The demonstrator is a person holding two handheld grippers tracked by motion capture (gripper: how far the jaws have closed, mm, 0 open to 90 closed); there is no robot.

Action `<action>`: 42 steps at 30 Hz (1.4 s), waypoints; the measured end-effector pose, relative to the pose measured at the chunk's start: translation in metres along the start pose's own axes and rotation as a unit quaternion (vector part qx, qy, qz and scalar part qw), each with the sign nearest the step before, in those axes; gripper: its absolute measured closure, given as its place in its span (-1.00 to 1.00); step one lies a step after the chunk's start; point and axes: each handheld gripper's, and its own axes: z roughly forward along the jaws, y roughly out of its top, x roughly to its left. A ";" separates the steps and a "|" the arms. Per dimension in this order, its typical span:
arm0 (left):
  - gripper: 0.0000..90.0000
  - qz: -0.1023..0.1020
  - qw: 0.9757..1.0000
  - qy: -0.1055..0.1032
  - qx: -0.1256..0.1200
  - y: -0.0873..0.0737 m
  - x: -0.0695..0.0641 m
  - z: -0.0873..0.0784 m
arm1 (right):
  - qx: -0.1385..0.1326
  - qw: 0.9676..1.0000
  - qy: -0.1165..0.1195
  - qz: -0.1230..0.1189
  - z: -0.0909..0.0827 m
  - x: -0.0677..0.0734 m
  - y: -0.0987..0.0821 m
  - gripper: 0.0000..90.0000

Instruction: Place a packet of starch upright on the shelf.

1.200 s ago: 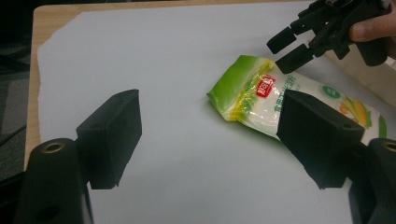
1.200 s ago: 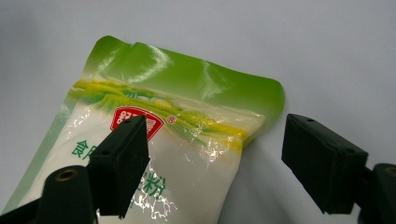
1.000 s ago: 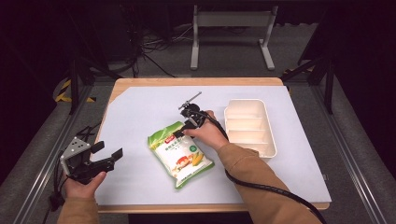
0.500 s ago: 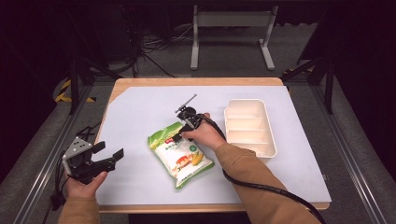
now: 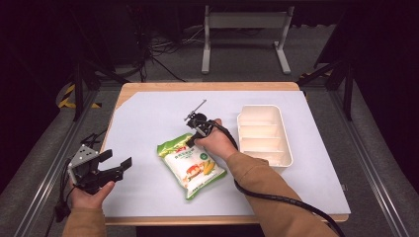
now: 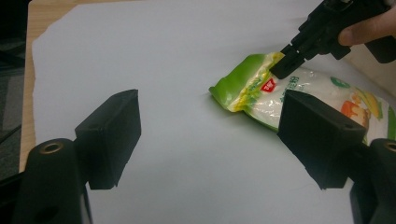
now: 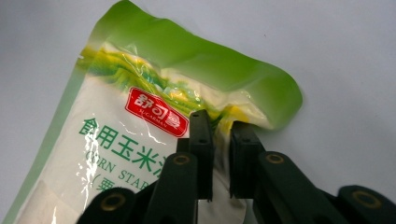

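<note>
The right gripper had just been closing, and its two black fingers were now pinched together on the upper edge of the green and white plastic bag of corn starch, with a fold of the film caught between them, as the right gripper view showed clearly. The bag lay flat on the pale paper-covered counter, near its middle, with its green sealed end turned away from the person and toward the back of the counter. I judged that this meant the grasp was made and the bag was ready to be lifted; the likely place for it was the white plastic tray with compartments, which stood just to the right of the bag and looked empty. The pinch took only a thin part of the film near the corner, so the heavy bag might hang and swing when it rises. The left gripper rested low at the left edge of the counter, well apart from the bag, and its fingers stood wide apart with nothing between them. Compared with the earlier frame, the right fingers were open around the bag's edge then and were clamped now; the bag, the tray and both hands kept the same places.
</note>
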 end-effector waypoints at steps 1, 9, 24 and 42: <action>-0.51 0.000 1.000 0.000 0.000 0.000 0.000 0.000 | -0.001 1.000 0.000 -0.003 -0.001 0.001 0.000 0.86; -0.51 0.000 1.000 0.000 0.003 0.001 0.001 0.001 | -0.025 1.000 -0.008 -0.011 -0.011 0.007 0.001 0.89; -0.51 0.003 1.000 -0.004 0.006 0.002 -0.001 0.007 | -0.114 0.993 0.007 -0.036 -0.068 0.029 0.002 0.91; -0.51 0.003 1.000 -0.004 0.007 0.002 -0.001 0.008 | -0.199 0.976 0.005 -0.088 -0.123 0.058 -0.004 0.92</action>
